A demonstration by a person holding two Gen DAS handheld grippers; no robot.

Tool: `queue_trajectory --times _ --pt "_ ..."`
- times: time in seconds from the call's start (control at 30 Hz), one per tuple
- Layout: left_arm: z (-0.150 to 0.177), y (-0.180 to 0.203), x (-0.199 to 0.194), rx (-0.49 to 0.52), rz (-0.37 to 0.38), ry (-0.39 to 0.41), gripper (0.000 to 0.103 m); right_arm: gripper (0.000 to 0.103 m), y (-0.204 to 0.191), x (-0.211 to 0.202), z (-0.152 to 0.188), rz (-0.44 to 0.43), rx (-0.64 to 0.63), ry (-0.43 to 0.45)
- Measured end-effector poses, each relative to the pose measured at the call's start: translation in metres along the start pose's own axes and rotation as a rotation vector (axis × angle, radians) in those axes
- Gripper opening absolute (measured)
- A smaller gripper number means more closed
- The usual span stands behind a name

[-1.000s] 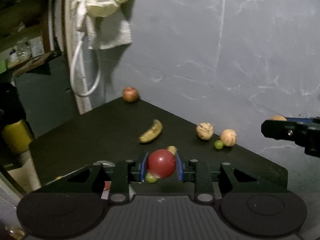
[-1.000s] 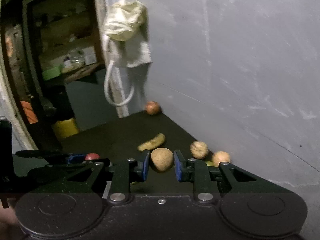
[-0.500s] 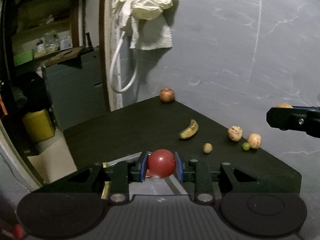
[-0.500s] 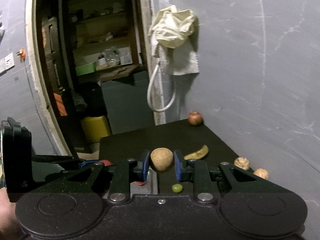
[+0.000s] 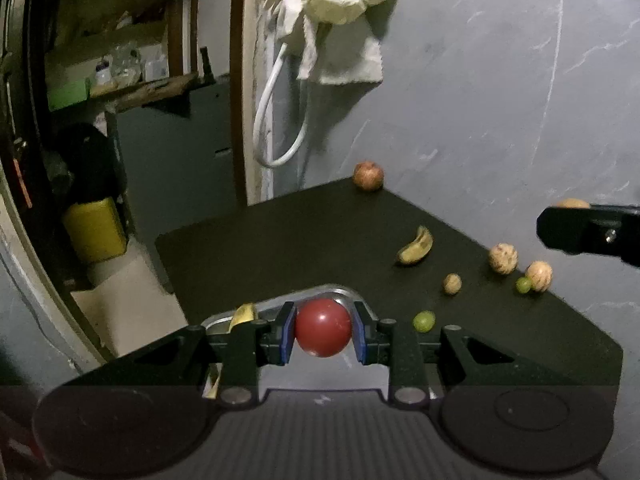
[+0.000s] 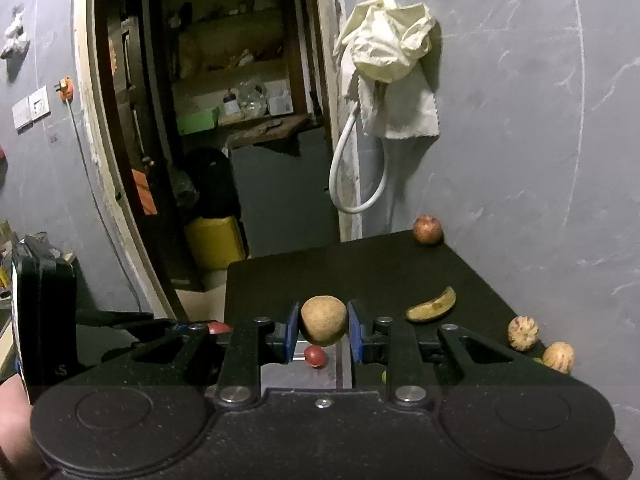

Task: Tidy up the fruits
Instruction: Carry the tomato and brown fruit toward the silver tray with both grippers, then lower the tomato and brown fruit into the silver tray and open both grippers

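- Meanwhile, in the left wrist view, the left gripper (image 5: 322, 333) kept its jaws clenched on the red fruit (image 5: 322, 332) and had swung over the metal tray (image 5: 340, 293), ready for a drop.
- Likewise, in the right wrist view, the right gripper (image 6: 323, 322) stayed clamped on the brown fruit (image 6: 323, 321), now above that tray (image 6: 296, 376); the banana (image 6: 433, 305) remained on the black table (image 6: 360, 264).

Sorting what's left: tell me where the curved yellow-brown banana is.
The curved yellow-brown banana lies mid-table on the black tabletop, toward the grey wall, between the reddish round fruit and two pale fruits.

Dim, grainy, fisheye-warped edges
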State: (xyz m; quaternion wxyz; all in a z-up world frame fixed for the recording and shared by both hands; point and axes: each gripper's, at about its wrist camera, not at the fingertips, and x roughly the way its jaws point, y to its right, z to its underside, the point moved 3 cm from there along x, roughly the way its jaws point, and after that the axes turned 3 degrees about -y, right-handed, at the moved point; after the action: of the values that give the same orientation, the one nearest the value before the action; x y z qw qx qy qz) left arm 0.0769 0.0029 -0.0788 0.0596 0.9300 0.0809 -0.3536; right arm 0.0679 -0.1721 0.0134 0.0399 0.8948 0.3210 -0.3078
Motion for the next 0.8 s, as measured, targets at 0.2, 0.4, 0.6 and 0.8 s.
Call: queue_trajectory --times 0.2,0.4,0.6,0.8 --pt "0.014 -0.012 0.021 -0.001 0.002 -0.055 0.031 0.027 -0.001 0.024 0.005 -0.003 0.013 -0.050" --pt "0.020 -0.025 0.048 0.003 0.017 -0.109 0.031 0.027 -0.003 0.055 0.013 0.000 0.022 -0.108" --pt "0.013 -0.039 0.079 0.010 0.040 -0.146 0.031 0.027 -0.004 0.085 0.028 0.011 0.007 -0.164" --pt "0.010 -0.039 0.111 0.085 0.087 -0.181 0.031 0.027 -0.008 0.121 0.056 -0.001 -0.040 -0.235"
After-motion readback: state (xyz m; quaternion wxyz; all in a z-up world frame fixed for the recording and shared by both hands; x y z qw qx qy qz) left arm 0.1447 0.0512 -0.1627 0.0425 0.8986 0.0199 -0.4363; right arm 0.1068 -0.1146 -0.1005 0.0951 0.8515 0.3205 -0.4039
